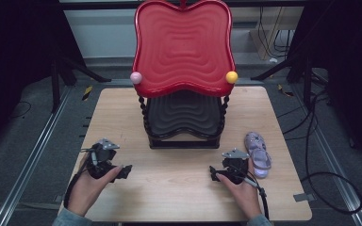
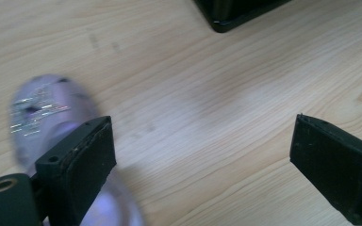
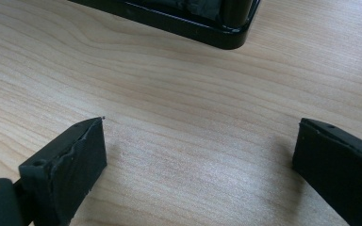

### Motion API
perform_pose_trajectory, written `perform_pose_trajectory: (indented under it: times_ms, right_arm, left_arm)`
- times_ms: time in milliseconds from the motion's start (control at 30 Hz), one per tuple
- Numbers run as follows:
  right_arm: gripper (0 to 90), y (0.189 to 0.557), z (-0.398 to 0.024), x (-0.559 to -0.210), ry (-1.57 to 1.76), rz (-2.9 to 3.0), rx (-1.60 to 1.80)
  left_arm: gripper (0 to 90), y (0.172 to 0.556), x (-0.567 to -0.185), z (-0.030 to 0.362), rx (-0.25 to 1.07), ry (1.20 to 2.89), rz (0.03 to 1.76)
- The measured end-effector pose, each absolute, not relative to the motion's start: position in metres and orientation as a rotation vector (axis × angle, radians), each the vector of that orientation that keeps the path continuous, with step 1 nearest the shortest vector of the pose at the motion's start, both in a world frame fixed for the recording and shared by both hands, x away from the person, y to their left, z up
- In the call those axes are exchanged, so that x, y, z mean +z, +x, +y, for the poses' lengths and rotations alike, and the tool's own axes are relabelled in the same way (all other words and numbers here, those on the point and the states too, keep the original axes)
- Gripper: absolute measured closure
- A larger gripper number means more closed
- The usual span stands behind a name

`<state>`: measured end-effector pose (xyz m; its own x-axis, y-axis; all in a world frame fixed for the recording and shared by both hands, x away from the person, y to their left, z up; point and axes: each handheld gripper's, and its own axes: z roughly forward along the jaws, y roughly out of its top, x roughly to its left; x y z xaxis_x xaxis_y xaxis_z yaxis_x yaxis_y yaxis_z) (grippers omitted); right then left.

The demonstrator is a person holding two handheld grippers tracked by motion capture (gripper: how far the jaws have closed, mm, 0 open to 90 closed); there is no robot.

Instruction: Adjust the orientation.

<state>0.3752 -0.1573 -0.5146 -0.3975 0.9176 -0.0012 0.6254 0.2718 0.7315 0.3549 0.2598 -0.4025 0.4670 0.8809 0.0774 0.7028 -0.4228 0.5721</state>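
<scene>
Left gripper (image 1: 124,171): in your left hand at the table's (image 1: 179,197) 8 o'clock, jaws wide apart, bare wood between them.
Right gripper (image 1: 213,173): in your right hand at 5 o'clock, jaws wide apart, gripping nothing.
Lilac sandal (image 1: 258,154): flat on the table at 4 o'clock, just beside your right gripper, at its 2 o'clock.
Two-tier tray stand (image 1: 183,47): at 12 o'clock, red tray above black.

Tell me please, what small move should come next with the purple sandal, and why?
Probably turn the right gripper toward the purple sandal, to bring its open jaws around it. The sandal lies on the table close beside that hand, untouched, while the gripper points away from it. The left gripper, open too, is farther off.
</scene>
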Motion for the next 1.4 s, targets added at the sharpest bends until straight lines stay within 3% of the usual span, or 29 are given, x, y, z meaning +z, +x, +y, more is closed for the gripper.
perform_pose_trajectory:
  times_ms: [267, 500, 800, 1000, 1200, 1400]
  right_arm:
    - [3.7, 0.375, -0.157, -0.515, 1.392, 2.121, 0.922]
    - [3.7, 0.375, -0.157, -0.515, 1.392, 2.121, 0.921]
    - [3.7, 0.375, -0.157, -0.515, 1.391, 2.121, 0.922]
    - [3.8, 0.375, -0.157, -0.515, 1.389, 2.123, 0.923]
    - [3.8, 0.375, -0.158, -0.515, 1.385, 2.124, 0.923]
    - [3.8, 0.375, -0.158, -0.515, 1.382, 2.126, 0.923]
  left_arm:
    - [10.3, 0.353, -0.388, 0.318, 0.528, 2.176, 1.474]
    - [22.8, 0.359, -0.394, 0.358, 0.491, 2.158, 1.595]
    - [37.4, 0.370, -0.415, 0.364, 0.368, 2.291, 1.625]
    - [54.4, 0.375, -0.429, 0.367, 0.287, 2.306, 1.651]
    - [59.9, 0.383, -0.438, 0.369, 0.191, 2.317, 1.661]
    - [71.7, 0.388, -0.441, 0.368, 0.171, 2.331, 1.663]
